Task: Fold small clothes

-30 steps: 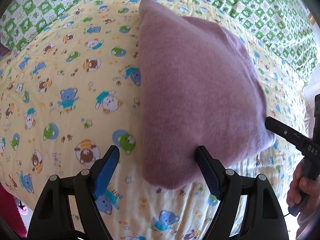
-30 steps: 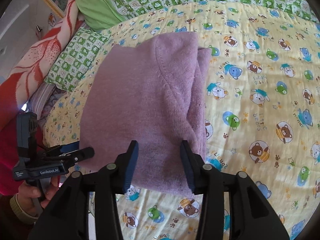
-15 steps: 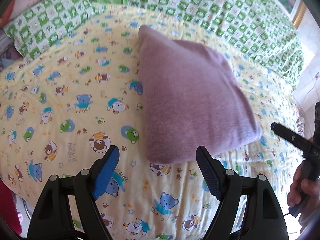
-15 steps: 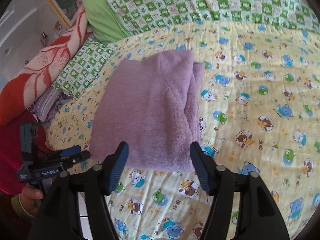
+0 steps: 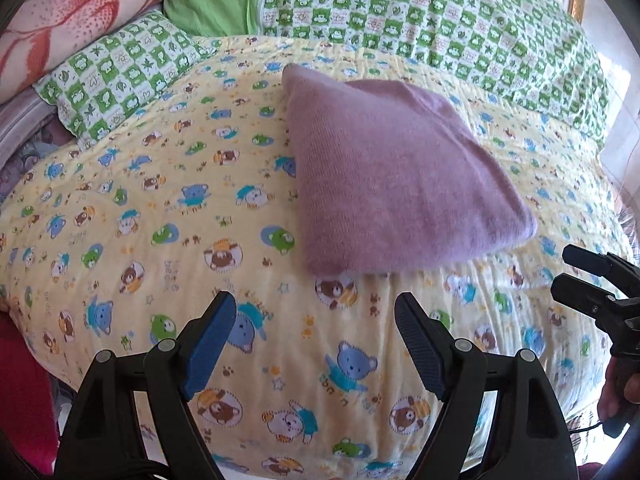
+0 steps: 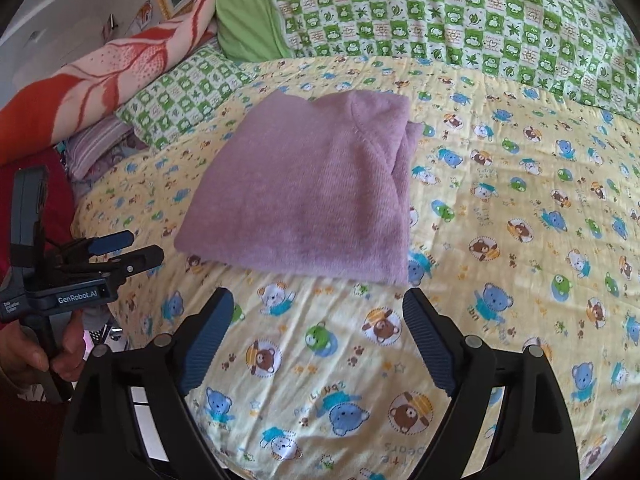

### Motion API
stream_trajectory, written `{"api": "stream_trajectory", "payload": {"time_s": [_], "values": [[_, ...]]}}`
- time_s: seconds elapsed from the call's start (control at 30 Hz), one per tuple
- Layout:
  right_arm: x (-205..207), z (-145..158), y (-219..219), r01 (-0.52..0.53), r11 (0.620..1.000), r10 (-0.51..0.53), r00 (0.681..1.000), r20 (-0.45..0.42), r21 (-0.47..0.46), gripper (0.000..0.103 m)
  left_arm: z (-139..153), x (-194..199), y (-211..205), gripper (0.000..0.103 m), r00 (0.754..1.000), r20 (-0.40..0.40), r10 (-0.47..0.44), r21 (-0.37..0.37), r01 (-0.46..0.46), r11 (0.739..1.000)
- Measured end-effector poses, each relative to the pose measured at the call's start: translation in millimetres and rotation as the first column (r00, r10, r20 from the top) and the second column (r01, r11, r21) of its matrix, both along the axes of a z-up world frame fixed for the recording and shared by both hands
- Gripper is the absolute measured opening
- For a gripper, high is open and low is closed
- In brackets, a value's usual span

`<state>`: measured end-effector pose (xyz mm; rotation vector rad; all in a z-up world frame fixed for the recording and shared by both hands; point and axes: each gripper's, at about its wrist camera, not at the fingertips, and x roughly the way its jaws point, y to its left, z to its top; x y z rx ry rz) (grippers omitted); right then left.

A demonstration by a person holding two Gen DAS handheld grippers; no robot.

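A folded purple knit sweater [image 5: 392, 176] [image 6: 304, 192] lies flat on the yellow bear-print quilt [image 5: 160, 240] [image 6: 520, 240]. In the left wrist view my left gripper [image 5: 316, 304] hovers over bare quilt just short of the sweater's near corner, its jaws wide and still opening, nothing between them. In the right wrist view my right gripper [image 6: 318, 298] sits just short of the sweater's near edge, its jaws opening with only quilt between them. Each gripper also shows in the other's view: the right gripper [image 5: 580, 276] at the right edge and the left gripper [image 6: 132, 248] at the left.
A green checked pillow [image 5: 116, 76] [image 6: 180, 96] and a red-and-white blanket [image 5: 60, 20] [image 6: 100, 72] lie at the back left. A green checked cover [image 5: 440, 28] [image 6: 460, 20] spans the back. A hand [image 6: 32, 356] holds the left gripper's handle by the bed's edge.
Both grippers have pulled back from the sweater toward the near side of the bed. The right jaws have spread wide and come off the sweater's near edge.
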<state>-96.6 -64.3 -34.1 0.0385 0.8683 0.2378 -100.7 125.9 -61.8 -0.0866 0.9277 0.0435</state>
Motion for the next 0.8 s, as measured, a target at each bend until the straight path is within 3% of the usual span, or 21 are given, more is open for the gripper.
{"api": "stream_trajectory", "payload": {"time_s": [0.13, 0.27, 0.47, 0.53, 0.6, 0.67, 0.8], "values": [[-6, -9, 6, 0.005, 1.0, -0.006, 1.0, -0.029, -0.024, 0.087, -2, -6, 0, 0.082, 1.0, 0.006, -0.014, 0.005, 0.014, 1.0], [-14, -1, 8, 0.012, 0.999, -0.012, 1.0, 0.004, -0.051, 0.087, 7, -13, 6, 0.082, 1.0, 0.03, 0.009, -0.031, -0.008, 0.999], [-28, 43, 10, 0.026, 0.997, -0.015, 0.989, 0.147, -0.077, 0.09, 39, -23, 15, 0.082, 0.992, 0.112, 0.055, -0.097, -0.044, 0.994], [-34, 59, 11, 0.038, 0.997, -0.023, 0.978, 0.205, -0.07, 0.099, 50, -26, 14, 0.084, 0.987, 0.144, 0.066, -0.107, -0.051, 0.993], [-41, 73, 13, 0.044, 0.997, -0.026, 0.963, 0.268, -0.062, 0.103, 60, -30, 11, 0.088, 0.982, 0.173, 0.078, -0.101, -0.061, 0.993], [-45, 82, 16, 0.043, 0.997, -0.021, 0.949, 0.316, -0.063, 0.103, 67, -35, 6, 0.099, 0.976, 0.203, 0.083, -0.083, -0.067, 0.994], [-39, 78, 26, 0.002, 0.996, 0.025, 0.952, 0.307, -0.087, 0.103, 61, -36, -7, 0.1, 0.975, 0.214, 0.06, -0.019, -0.057, 0.998]]}}
